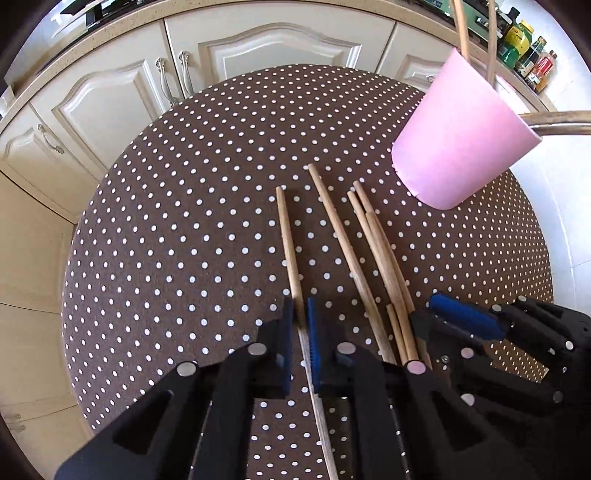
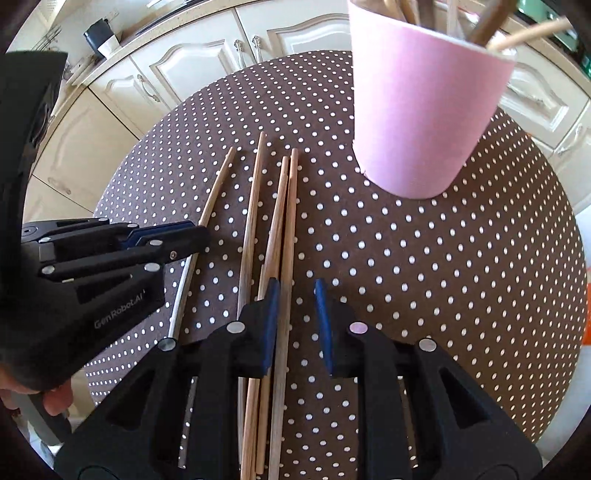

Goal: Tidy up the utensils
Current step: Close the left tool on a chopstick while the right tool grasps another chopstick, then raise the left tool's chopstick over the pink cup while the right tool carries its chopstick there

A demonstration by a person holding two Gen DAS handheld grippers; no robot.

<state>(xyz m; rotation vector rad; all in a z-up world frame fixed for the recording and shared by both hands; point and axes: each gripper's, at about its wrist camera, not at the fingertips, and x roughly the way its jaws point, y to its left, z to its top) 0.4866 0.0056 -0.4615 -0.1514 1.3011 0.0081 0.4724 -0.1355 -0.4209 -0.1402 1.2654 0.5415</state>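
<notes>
The left tongs (image 1: 300, 321) pinched one chopstick (image 1: 287, 240) on the bench (image 1: 166, 221); the right tongs (image 2: 295, 310) stood spread over another chopstick (image 2: 290, 221) near the cup (image 2: 424, 122).

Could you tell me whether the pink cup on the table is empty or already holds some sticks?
It holds some: several wooden sticks rise out of the pink cup's open top, while others still lie on the table.

- Chopsticks (image 2: 255, 221) lie side by side on the desk (image 2: 443, 277), running front to back.
- The cup (image 2: 424, 122) stands behind and right of them, with more sticks (image 2: 524, 35) in it.
- Left hand-held gripper (image 1: 300, 325) straddles the leftmost chopstick (image 1: 288, 240); the right hand-held gripper (image 2: 295, 306) is over the rightmost.
- Cabinets (image 1: 258, 55) sit behind the desk.
</notes>
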